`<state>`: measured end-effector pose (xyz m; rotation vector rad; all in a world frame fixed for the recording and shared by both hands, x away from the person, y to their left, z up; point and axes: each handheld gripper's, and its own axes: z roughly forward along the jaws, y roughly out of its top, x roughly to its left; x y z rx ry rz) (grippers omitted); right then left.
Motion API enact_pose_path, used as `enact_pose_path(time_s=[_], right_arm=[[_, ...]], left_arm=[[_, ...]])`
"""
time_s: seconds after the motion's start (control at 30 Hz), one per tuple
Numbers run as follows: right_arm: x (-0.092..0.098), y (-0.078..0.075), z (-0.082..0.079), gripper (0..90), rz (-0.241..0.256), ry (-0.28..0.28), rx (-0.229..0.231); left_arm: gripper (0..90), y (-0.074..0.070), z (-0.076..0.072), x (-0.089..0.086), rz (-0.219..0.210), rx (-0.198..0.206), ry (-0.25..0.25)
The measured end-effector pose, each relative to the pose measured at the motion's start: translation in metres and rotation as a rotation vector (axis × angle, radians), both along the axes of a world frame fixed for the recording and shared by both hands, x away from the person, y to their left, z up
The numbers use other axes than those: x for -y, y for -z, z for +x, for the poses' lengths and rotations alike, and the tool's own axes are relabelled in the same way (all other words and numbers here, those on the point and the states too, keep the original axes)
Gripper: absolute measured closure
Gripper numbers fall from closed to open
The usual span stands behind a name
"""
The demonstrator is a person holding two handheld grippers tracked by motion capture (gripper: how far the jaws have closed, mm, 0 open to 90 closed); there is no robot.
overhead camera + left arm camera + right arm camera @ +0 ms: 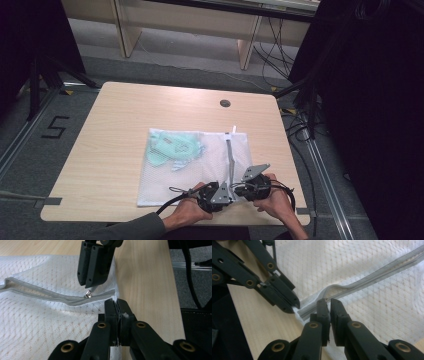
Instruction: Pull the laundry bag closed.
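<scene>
A white mesh laundry bag [200, 172] lies flat on the wooden table [110, 150] with a pale green garment [172, 147] inside at its far left. A grey zipper [230, 155] runs along the bag's right side, and its two tapes [45, 293] stand parted. At the near end of the zipper my left gripper [117, 305] is shut on the bag's corner edge. My right gripper [329, 303] is closed over the small metal zipper pull [88, 293], just beside the left gripper [295, 307]. Both grippers, left [225, 196] and right [241, 189], sit close together near the table's front edge.
A round cable hole [225, 103] is set in the table's far side. The right table edge [175, 297] lies close to the grippers, with black cables [300, 130] on the floor beyond it. A wooden bench [200, 20] stands behind the table.
</scene>
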<state>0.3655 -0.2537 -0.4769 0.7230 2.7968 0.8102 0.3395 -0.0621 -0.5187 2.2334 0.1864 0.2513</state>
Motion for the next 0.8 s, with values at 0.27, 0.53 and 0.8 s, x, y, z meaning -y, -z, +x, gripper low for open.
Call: enact_pose_path(time_s=[0.27, 0.53, 0.8], right_arm=[[-0.001, 0.001, 0.002, 86.6, 0.022, 0.048, -0.046], [-0.001, 0.003, 0.008, 86.6, 0.018, 0.036, -0.029], [-0.003, 0.004, 0.011, 86.6, 0.02, 0.036, -0.045]], left_arm=[[87.9, 0.0, 0.001, -0.001, -0.014, -0.005, -0.009], [87.9, -0.002, 0.001, -0.003, -0.01, -0.019, -0.016], [87.9, 0.0, 0.002, -0.003, -0.015, -0.023, -0.027]])
